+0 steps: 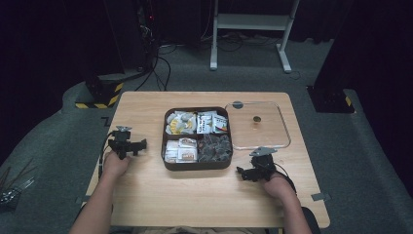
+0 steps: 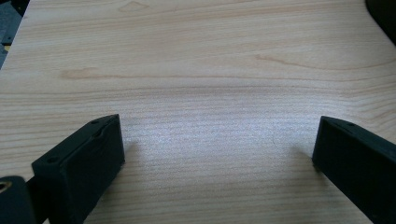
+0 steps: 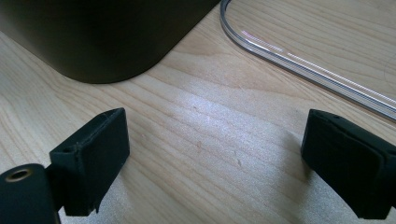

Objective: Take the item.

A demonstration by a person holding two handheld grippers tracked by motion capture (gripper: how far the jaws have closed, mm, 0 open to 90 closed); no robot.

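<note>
with both the left gripper and right gripper released and empty, the right one (clear lid at its 12 o'clock) could nudge that lid or the snack box at 10 o'clock when reaching.

A light wooden table carries a brown four-part snack box, which sits between the left claw and right claw. A clear lid lies flat just beyond the right claw, touching the box's right side.
</note>
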